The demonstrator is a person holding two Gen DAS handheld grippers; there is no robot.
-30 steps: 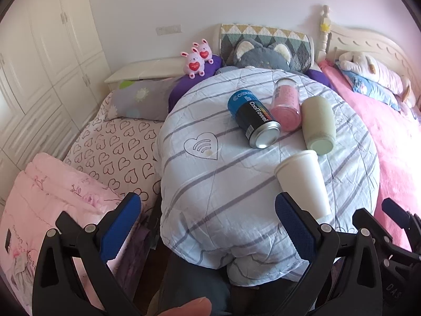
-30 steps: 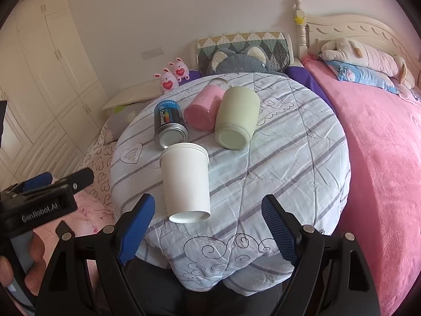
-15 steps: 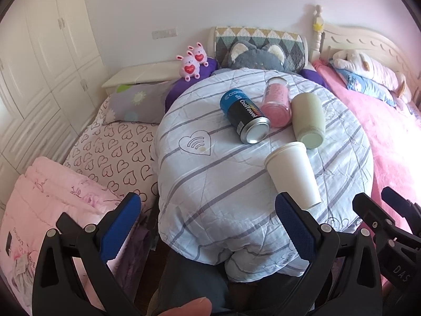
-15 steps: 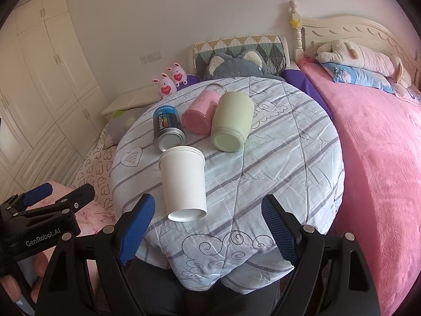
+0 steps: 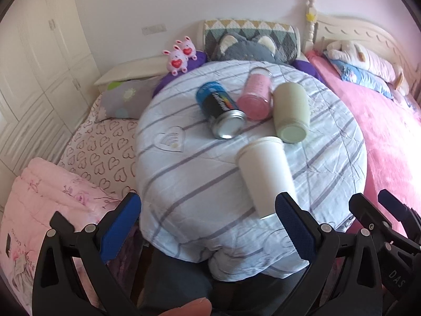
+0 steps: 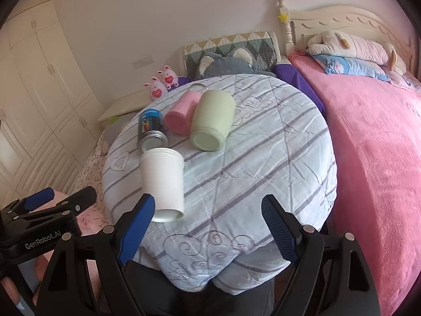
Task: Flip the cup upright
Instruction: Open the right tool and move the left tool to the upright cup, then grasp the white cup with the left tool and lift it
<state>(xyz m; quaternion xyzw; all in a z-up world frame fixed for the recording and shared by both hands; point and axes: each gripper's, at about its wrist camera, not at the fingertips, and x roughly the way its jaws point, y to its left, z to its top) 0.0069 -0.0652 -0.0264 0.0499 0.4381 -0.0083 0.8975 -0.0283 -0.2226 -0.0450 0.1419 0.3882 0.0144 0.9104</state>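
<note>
A white paper cup (image 5: 265, 176) lies on its side on the round table with a striped cloth (image 5: 189, 189), base toward me; it also shows in the right wrist view (image 6: 163, 181). Behind it lie a blue-black can (image 5: 219, 112), a pink cup (image 5: 256, 97) and a pale green cup (image 5: 290, 113), all on their sides. My left gripper (image 5: 208, 226) is open and empty at the table's near edge, its right finger just in front of the white cup. My right gripper (image 6: 208, 226) is open and empty, its left finger beside the white cup's base.
A pink bed (image 6: 373, 142) runs along the right of the table. Pillows and plush toys (image 5: 181, 55) sit behind it. Heart-print bedding (image 5: 100, 147) and a pink quilt (image 5: 44, 197) lie to the left. White wardrobes (image 5: 39, 60) stand at the far left.
Both grippers have drifted slightly; the table and cups sit a little nearer and lower in both views. The cups have not moved. Both grippers stay open.
</note>
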